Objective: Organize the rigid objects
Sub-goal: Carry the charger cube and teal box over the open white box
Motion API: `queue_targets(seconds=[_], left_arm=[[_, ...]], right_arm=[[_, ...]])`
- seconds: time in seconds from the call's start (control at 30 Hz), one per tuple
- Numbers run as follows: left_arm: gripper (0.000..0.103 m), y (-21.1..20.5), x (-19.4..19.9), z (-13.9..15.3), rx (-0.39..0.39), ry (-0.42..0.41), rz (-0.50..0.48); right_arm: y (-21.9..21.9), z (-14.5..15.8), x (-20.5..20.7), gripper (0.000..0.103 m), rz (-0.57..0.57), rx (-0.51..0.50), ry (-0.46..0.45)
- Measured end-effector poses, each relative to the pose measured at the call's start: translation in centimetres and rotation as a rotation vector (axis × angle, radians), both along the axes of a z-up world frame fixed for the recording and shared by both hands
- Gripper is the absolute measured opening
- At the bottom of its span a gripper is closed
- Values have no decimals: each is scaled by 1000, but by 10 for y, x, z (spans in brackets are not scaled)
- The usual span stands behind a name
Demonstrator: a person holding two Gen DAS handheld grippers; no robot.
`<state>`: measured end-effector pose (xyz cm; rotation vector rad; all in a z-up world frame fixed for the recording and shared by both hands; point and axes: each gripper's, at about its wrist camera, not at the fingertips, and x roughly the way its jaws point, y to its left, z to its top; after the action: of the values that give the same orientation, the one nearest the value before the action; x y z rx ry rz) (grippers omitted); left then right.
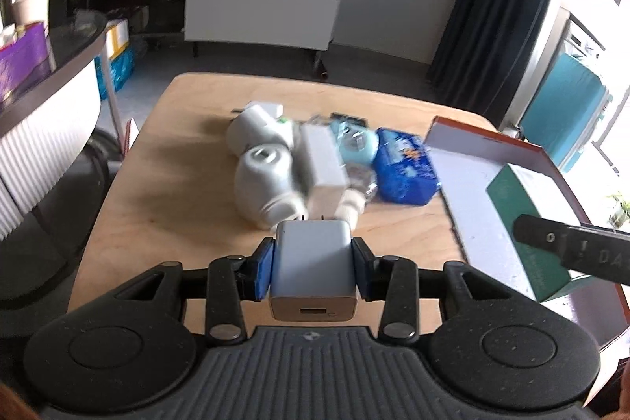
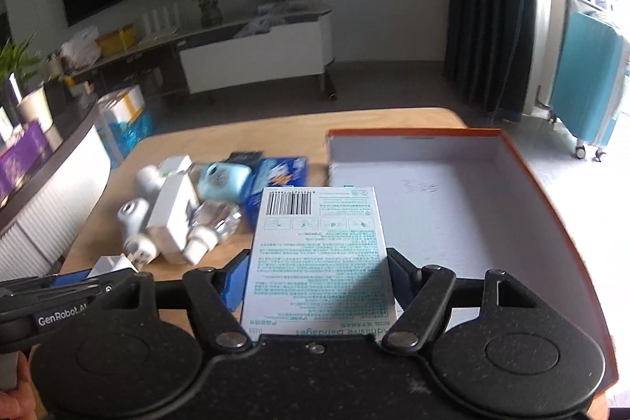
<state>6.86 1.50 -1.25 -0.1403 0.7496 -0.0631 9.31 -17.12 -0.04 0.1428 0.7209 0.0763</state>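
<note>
My left gripper is shut on a pale blue wall charger, prongs pointing forward, above the near part of the wooden table. My right gripper is shut on a white and green bandage box, held over the near left corner of the orange-rimmed white tray. That box and tray also show in the left wrist view. A pile lies mid-table: white bottles, a white box, a light blue device, a blue packet.
The pile also shows in the right wrist view. A curved white counter stands left of the table. A TV bench with plants is at the back. A teal suitcase and dark curtain stand to the right.
</note>
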Motion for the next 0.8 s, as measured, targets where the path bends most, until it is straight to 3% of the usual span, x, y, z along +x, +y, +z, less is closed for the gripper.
queue_targets(seconds=[0.8], left_arm=[[41, -96, 42, 24, 1, -46, -176]], right_arm=[[-91, 13, 7, 84, -150, 3, -81]])
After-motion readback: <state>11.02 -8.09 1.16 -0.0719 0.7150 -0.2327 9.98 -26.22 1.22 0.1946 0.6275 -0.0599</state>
